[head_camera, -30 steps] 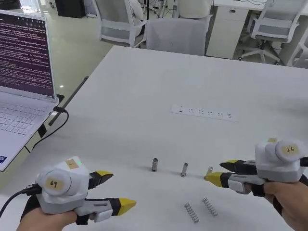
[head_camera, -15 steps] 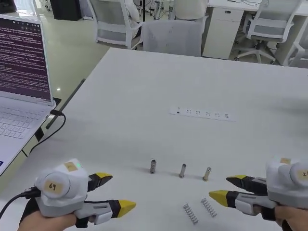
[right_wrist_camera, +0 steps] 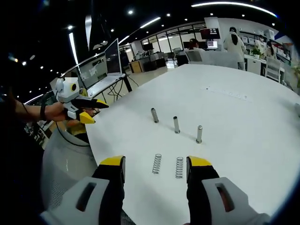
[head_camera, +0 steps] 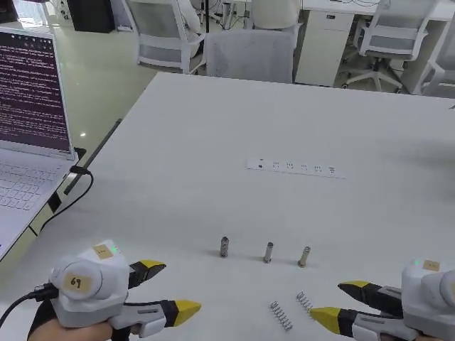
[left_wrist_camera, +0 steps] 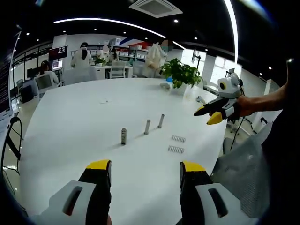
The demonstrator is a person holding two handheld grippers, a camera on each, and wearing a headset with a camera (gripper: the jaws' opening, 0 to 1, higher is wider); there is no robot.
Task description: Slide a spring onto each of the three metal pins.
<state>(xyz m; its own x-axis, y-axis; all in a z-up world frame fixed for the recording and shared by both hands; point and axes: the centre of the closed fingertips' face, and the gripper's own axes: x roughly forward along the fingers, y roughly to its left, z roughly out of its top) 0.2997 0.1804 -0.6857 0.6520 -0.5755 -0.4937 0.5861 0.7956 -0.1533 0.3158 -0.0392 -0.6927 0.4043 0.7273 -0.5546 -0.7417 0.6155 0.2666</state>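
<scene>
Three short metal pins stand in a row on the white table. The left pin (head_camera: pixel 224 246) carries a spring; the middle pin (head_camera: pixel 268 252) and the right pin (head_camera: pixel 304 256) are bare. Two loose springs (head_camera: pixel 281 315) (head_camera: pixel 304 302) lie in front of them. My left gripper (head_camera: pixel 170 286) hovers open and empty at the near left. At the near right my right gripper (head_camera: pixel 333 300) is open, empty, just right of the loose springs. The right gripper view has both springs (right_wrist_camera: pixel 157 163) (right_wrist_camera: pixel 179 167) between the open jaws of that gripper (right_wrist_camera: pixel 155 161).
An open laptop (head_camera: pixel 28 92) sits at the far left with a black cable (head_camera: pixel 71 192) running along the table edge. A white power strip (head_camera: pixel 295 168) lies behind the pins. Office chairs (head_camera: pixel 249 53) stand beyond the far edge.
My right gripper has drawn back from beside the right pin, toward me and down to the loose springs. The left gripper has hardly moved.
</scene>
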